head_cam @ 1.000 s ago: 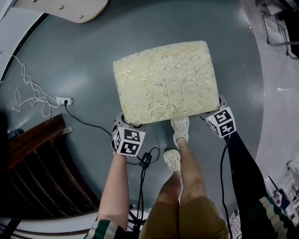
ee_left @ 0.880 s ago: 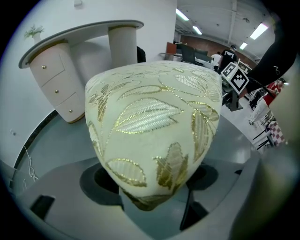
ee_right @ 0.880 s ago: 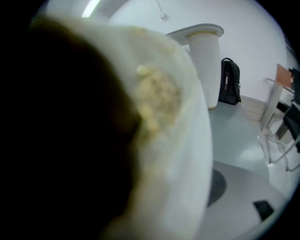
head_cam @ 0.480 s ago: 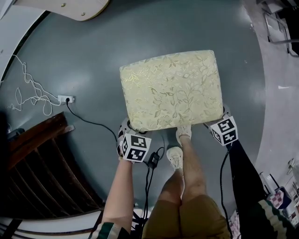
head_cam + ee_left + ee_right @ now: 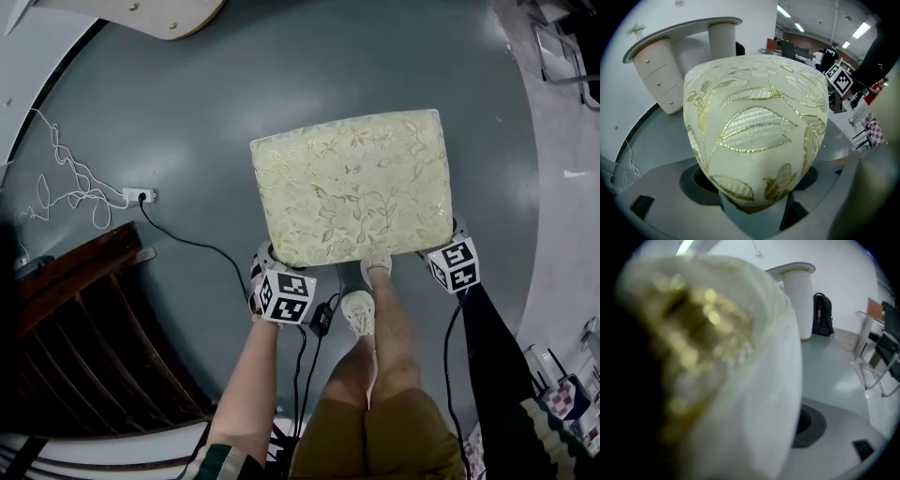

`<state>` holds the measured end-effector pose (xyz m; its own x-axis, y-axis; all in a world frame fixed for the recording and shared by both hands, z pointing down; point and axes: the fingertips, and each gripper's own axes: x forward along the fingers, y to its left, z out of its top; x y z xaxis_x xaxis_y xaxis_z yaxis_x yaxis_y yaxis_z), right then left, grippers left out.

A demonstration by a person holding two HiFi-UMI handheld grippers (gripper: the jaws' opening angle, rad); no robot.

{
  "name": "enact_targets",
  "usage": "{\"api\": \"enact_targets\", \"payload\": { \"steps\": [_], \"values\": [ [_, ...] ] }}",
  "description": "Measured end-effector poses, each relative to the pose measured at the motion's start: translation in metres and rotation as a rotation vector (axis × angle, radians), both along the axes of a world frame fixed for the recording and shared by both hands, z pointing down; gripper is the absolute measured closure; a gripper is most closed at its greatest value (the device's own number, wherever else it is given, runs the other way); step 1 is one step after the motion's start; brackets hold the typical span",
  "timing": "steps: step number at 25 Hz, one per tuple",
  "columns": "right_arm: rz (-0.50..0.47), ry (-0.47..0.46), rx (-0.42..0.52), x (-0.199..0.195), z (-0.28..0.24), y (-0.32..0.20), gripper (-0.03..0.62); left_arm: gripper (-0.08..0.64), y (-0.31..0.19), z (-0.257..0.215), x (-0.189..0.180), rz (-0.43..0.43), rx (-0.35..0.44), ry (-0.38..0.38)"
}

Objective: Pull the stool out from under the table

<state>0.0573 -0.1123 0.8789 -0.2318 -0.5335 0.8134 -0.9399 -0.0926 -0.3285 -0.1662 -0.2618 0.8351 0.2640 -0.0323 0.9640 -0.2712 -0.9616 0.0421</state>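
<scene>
The stool (image 5: 352, 187) has a cream cushion with gold leaf embroidery and stands on the grey floor, out from the white curved table (image 5: 159, 14). My left gripper (image 5: 272, 267) is shut on the cushion's near left corner. In the left gripper view that corner (image 5: 754, 122) fills the space between the jaws of the left gripper (image 5: 754, 206). My right gripper (image 5: 448, 246) is shut on the near right corner. The right gripper view shows the cushion (image 5: 708, 371) blurred and very close, hiding the jaws.
The person's feet (image 5: 361, 314) stand just behind the stool, between the grippers. A wall socket with a black lead and loose white cable (image 5: 139, 195) lies to the left. Dark wooden furniture (image 5: 84, 328) is at lower left. A backpack (image 5: 822, 315) leans by the table's pillar (image 5: 797, 301).
The head view has shifted a little, so everything sits slightly further right in the picture. Stool and grippers keep their places on the floor.
</scene>
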Motion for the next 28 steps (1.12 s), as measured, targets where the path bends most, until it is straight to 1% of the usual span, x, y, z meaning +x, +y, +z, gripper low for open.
{"api": "enact_targets", "payload": {
  "steps": [6,10,12,14,16,18,20,24,28],
  "values": [
    [0.020,-0.002,-0.014,0.001,0.005,0.000,0.150,0.170,-0.001,0.003,-0.002,-0.015,0.006,-0.020],
    [0.020,0.003,-0.011,0.003,0.006,0.001,0.149,0.170,0.001,0.005,0.000,-0.022,0.018,0.008],
    [0.039,0.011,-0.025,0.003,0.005,0.003,0.142,0.170,0.002,0.004,0.000,-0.029,0.025,0.024],
    [0.073,0.028,-0.036,0.002,0.000,0.005,0.141,0.170,0.000,0.003,-0.001,-0.056,0.037,0.037],
    [0.090,0.040,-0.036,-0.002,-0.009,0.009,0.124,0.170,0.000,0.000,-0.003,-0.102,0.042,0.049],
    [0.086,0.048,-0.039,-0.003,-0.018,0.014,0.100,0.156,0.005,-0.004,-0.002,-0.143,0.027,0.065],
    [0.075,0.057,-0.051,-0.001,-0.025,0.019,0.104,0.149,0.009,-0.011,-0.004,-0.155,0.020,0.063],
    [0.081,0.064,-0.085,0.007,-0.036,0.031,0.104,0.149,0.011,-0.023,-0.008,-0.125,0.024,0.053],
    [0.078,0.074,-0.110,0.005,-0.050,0.049,0.107,0.149,-0.002,-0.050,-0.009,-0.078,0.076,0.091]
  ]
}}
